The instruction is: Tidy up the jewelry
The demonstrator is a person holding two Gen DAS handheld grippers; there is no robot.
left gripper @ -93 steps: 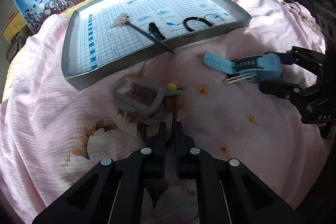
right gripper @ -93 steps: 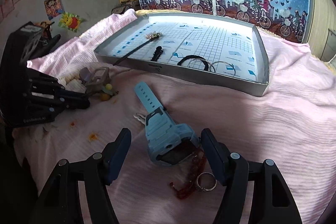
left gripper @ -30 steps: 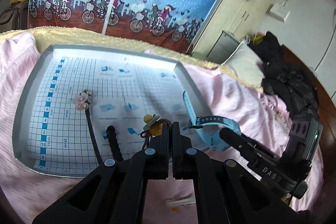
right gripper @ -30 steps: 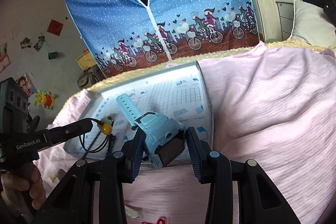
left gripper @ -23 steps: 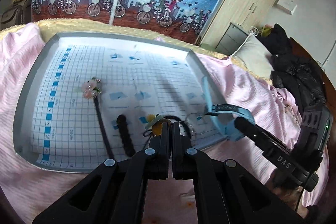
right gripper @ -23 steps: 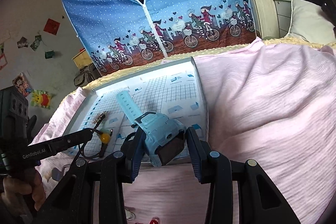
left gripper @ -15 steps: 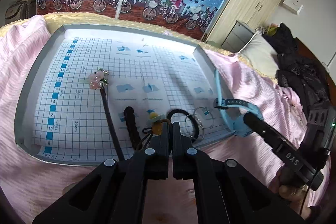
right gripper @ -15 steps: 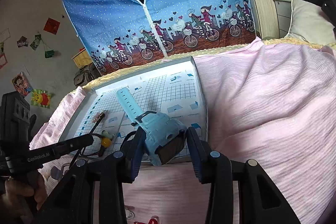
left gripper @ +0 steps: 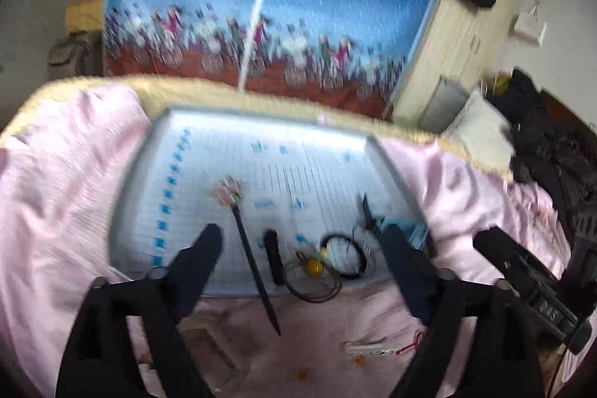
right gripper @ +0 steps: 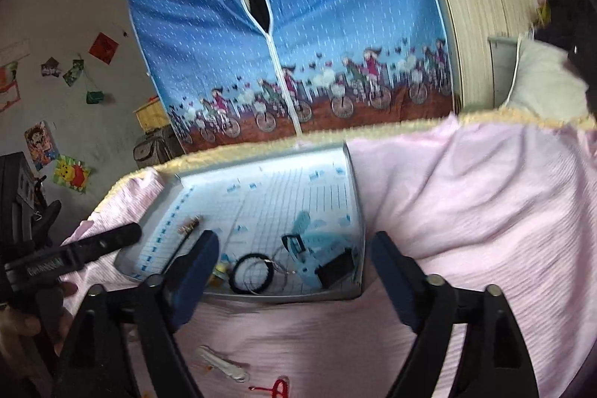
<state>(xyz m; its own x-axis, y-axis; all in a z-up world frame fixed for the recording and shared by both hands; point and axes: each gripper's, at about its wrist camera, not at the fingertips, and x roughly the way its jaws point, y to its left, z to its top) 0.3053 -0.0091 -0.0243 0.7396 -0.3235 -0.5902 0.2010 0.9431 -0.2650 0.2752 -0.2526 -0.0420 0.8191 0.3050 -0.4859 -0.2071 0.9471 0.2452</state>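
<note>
Both black two-finger grippers, left (left gripper: 298, 241) and right (right gripper: 294, 248), hang spread wide and empty above the grey grid-lined tray (right gripper: 356, 211). In it lie the pale blue strapped watch (right gripper: 321, 245) and the brown cord necklace with its yellow bead (left gripper: 313, 266). Lift straight clear, lest a finger snag the cord draped over the rim.

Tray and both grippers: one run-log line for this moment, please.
left hand-held gripper: open, empty | right hand-held gripper: open, empty | blue watch: in tray | yellow-bead cord: at tray's near edge | frames blurred
</note>
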